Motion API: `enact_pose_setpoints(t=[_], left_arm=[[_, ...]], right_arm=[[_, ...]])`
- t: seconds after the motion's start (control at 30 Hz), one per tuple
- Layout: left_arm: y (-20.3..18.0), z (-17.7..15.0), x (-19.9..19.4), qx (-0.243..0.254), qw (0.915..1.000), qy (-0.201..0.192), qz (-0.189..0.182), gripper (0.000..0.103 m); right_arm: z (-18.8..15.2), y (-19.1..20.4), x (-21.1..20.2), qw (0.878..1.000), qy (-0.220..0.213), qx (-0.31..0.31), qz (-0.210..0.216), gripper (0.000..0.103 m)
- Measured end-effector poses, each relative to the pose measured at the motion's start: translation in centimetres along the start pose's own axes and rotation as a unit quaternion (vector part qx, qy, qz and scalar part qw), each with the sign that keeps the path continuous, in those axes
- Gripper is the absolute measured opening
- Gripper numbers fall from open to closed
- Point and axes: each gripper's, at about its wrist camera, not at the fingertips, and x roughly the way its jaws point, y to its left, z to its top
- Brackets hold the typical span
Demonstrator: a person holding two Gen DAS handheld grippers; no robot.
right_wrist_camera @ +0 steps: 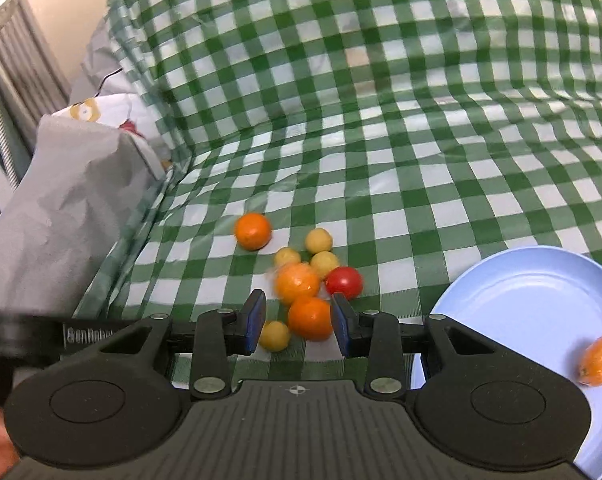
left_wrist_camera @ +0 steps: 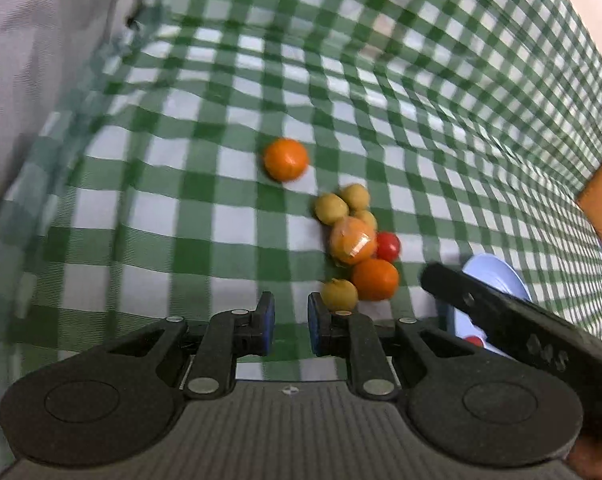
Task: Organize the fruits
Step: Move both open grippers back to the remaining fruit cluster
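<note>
At lower centre, the right gripper [right_wrist_camera: 299,326] is spread around an orange [right_wrist_camera: 311,318], apparently for lifting to the blue plate [right_wrist_camera: 533,280] at lower right. The left gripper [left_wrist_camera: 291,324] is held empty, slightly parted.

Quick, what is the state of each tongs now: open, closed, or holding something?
Left tongs: open, holding nothing.
Right tongs: open around the orange, not closed on it.
</note>
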Motion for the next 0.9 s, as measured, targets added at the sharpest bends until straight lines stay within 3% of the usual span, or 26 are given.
enact_pose_setpoints(t=[0.13,0.33,0.63,0.83,0.9], left_arm=[[-1.1,-0.1,1.2,0.018,0.9998,0.006,-0.011,0.020],[-3.0,0.2,3.4,0.040,0.9990,0.012,-0.017,0.030],[-5.0,0.0,5.7,0.073,0.9972,0.012,0.011,0.029],[-4.5,-0.5,4.4,0.087,0.9959,0.000,0.025,0.024],[-3.5,-0.5,3.6,0.072,0.9967,-0.002,0.037,0.024]], right_arm=[[0.3,-1.4,2.0,0.998,0.032,0.055,0.006,0.039],[0.3,-3.2,4.9,0.990,0.080,0.120,0.004,0.044],[0.4,-3.8,5.6,0.985,0.096,0.140,0.015,0.049],[0.1,-3.6,5.6,0.986,0.106,0.128,0.027,0.049],[0.1,-3.5,5.6,0.986,0.108,0.122,0.033,0.044]])
